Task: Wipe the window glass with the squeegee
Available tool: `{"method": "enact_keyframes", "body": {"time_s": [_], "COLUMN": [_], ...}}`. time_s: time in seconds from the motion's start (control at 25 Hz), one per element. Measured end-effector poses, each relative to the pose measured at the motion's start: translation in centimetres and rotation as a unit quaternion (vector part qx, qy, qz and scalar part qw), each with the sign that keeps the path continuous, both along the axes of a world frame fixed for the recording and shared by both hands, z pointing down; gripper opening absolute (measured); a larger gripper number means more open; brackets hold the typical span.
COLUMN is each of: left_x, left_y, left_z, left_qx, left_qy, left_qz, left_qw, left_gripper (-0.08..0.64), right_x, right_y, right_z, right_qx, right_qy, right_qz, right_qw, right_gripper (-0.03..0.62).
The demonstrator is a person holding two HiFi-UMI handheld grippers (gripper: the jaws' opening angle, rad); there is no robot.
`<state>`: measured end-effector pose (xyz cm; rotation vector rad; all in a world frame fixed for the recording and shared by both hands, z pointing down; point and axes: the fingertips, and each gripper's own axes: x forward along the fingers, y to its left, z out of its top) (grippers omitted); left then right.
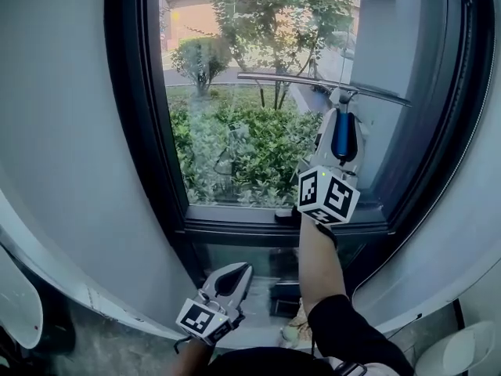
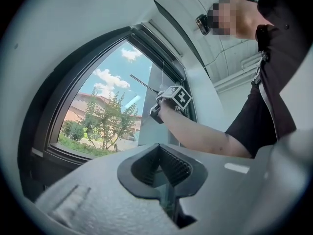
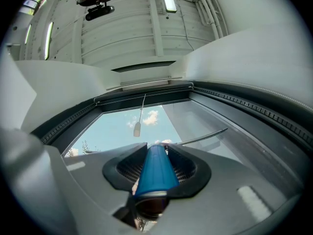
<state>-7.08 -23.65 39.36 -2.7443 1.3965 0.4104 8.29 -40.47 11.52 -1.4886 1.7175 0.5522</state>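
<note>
The right gripper (image 1: 342, 128) is raised to the window glass (image 1: 227, 69), its jaws clamped on the blue handle of a squeegee (image 1: 322, 85). The long blade lies across the pane's upper right part. The left gripper (image 1: 232, 276) hangs below the window frame (image 1: 235, 229), jaws closed together, holding nothing.

The left gripper's (image 2: 158, 147) jaws meet at the tips, with nothing between the ribbed pads (image 2: 174, 163). Beyond it, a bare arm (image 2: 205, 133) reaches to the window (image 2: 105, 106) and holds the right gripper (image 2: 164, 102) near the pane's right edge. The squeegee's (image 2: 143, 83) thin blade slants up-left from it against the sky.
</note>
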Motion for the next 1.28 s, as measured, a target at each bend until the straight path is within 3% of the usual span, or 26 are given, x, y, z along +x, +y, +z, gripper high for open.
{"method": "enact_keyframes", "body": {"time_s": [0.16, 0.4, 0.88, 1.28], "left_x": [-0.5, -1.1, -1.1, -0.9], "left_y": [-0.2, 0.2, 0.7, 0.9], "left_z": [0.0, 0.2, 0.0, 1.5], "left_qx": [-0.012, -0.006, -0.025, -0.031], "left_qy": [0.029, 0.001, 0.024, 0.014], "left_qz": [-0.003, -0.024, -0.022, -0.014], "left_qw": [0.9995, 0.9997, 0.9992, 0.9993], "left_gripper": [0.002, 0.002, 0.002, 0.002], "right_x": [0.0, 0.1, 0.5, 0.6], "right_y": [-0.1, 0.1, 0.3, 0.5], "right_z": [0.4, 1.2, 3.6, 5.5], "right_qx": [-0.002, -0.008, -0.027, -0.04], "right_qy": [0.004, 0.005, 0.006, 0.011], "right_qz": [-0.001, 0.001, 0.007, 0.005], "right_qw": [1.0, 1.0, 1.0, 0.999], "right_gripper": [0.133, 0.133, 0.133, 0.133]}}
